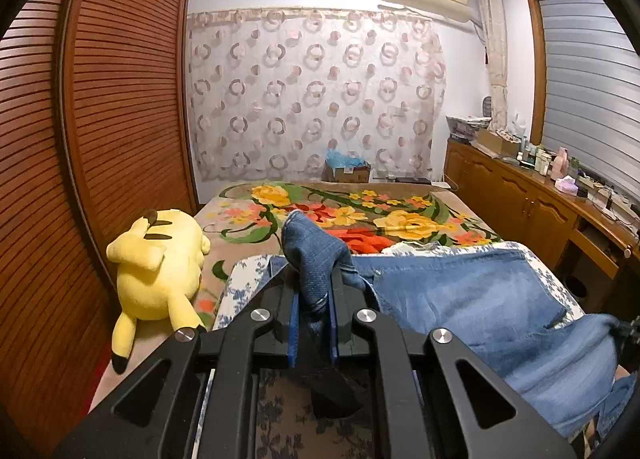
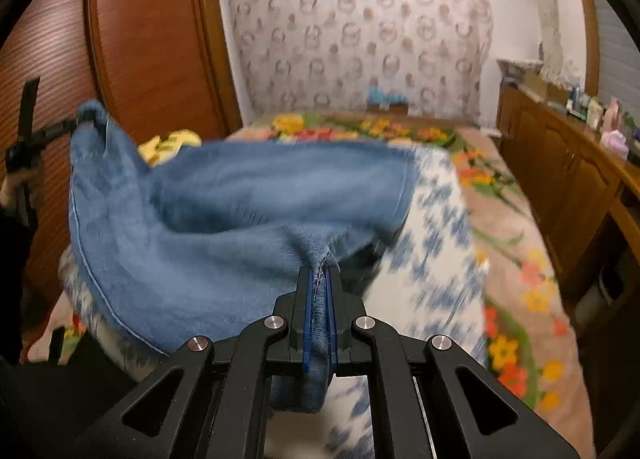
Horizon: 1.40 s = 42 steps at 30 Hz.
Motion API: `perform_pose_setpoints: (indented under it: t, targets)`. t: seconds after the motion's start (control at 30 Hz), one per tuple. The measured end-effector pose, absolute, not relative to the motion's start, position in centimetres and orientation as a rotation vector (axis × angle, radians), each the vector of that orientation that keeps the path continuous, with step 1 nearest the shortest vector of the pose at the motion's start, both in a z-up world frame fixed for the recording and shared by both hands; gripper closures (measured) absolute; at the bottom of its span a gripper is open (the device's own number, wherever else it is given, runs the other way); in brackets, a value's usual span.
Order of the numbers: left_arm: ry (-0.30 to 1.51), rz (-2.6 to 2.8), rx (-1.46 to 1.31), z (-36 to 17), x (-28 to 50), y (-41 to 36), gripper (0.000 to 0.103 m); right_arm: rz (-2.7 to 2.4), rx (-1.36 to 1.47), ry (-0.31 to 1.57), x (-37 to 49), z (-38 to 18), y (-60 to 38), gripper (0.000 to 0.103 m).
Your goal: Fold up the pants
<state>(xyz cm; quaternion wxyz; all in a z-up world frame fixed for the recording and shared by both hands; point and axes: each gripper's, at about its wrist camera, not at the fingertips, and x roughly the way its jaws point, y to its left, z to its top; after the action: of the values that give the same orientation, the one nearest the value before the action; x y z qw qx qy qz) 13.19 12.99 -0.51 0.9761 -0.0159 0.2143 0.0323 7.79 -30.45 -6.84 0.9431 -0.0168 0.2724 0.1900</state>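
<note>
Blue denim pants point(image 1: 480, 299) lie over a white cloth with blue flowers point(image 1: 248, 279) on the bed. My left gripper point(image 1: 314, 279) is shut on a bunched corner of the pants and holds it raised. My right gripper point(image 2: 320, 271) is shut on a seamed edge of the pants point(image 2: 240, 199), which hang lifted and stretched to the left. The left gripper also shows in the right wrist view point(image 2: 76, 123), clamped on the far corner. The right wrist view is motion-blurred.
A yellow Pikachu plush point(image 1: 156, 271) lies on the left side of the floral blanket point(image 1: 360, 215). A louvred wooden wardrobe point(image 1: 100, 99) stands left. A wooden cabinet point(image 1: 540, 203) with clutter runs along the right.
</note>
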Motion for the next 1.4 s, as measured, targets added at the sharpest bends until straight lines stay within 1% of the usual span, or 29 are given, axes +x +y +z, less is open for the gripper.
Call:
perform_pose_setpoints:
  t: [0.17, 0.37, 0.67, 0.9, 0.93, 0.97, 1.0, 1.03, 1.1, 1.17, 1.3, 1.4]
  targets:
    - [0.444, 0.071, -0.042, -0.5, 15.2, 13.4, 0.091, 0.379, -0.010, 0.504, 9.9, -5.2, -31.1, 0.097]
    - [0.467, 0.071, -0.047, -0.9, 17.6, 13.9, 0.091, 0.373, -0.005, 0.505, 13.5, -5.3, -30.1, 0.097]
    - [0.546, 0.076, -0.062, -2.5, 22.7, 15.0, 0.091, 0.361, -0.023, 0.572, 20.7, -5.3, -27.9, 0.097]
    - [0.623, 0.066, -0.065, -4.4, 26.4, 15.2, 0.091, 0.350, -0.017, 0.687, 25.8, -6.1, -26.4, 0.097]
    - [0.634, 0.064, -0.065, -4.7, 26.8, 15.3, 0.091, 0.352, -0.010, 0.702, 26.3, -6.2, -26.4, 0.096]
    - [0.646, 0.061, -0.064, -5.1, 27.3, 15.2, 0.091, 0.353, 0.000, 0.713, 26.6, -6.1, -26.2, 0.090]
    - [0.654, 0.060, -0.064, -5.3, 27.6, 15.2, 0.091, 0.346, 0.006, 0.717, 26.9, -6.0, -26.2, 0.087]
    - [0.663, 0.058, -0.066, -5.6, 27.9, 15.2, 0.091, 0.337, 0.010, 0.718, 27.0, -5.7, -26.3, 0.082]
    - [0.682, 0.052, -0.067, -6.1, 28.4, 15.1, 0.091, 0.312, 0.020, 0.703, 27.0, -4.8, -26.7, 0.077]
    - [0.697, 0.048, -0.065, -6.6, 28.9, 14.8, 0.091, 0.287, 0.029, 0.688, 27.0, -4.0, -27.0, 0.067]
    - [0.704, 0.038, -0.054, -6.7, 29.1, 14.3, 0.091, 0.266, 0.008, 0.659, 24.6, -2.6, -27.9, 0.066]
    - [0.705, 0.037, -0.051, -6.5, 29.2, 14.2, 0.091, 0.270, -0.023, 0.664, 22.5, -2.8, -27.7, 0.063]
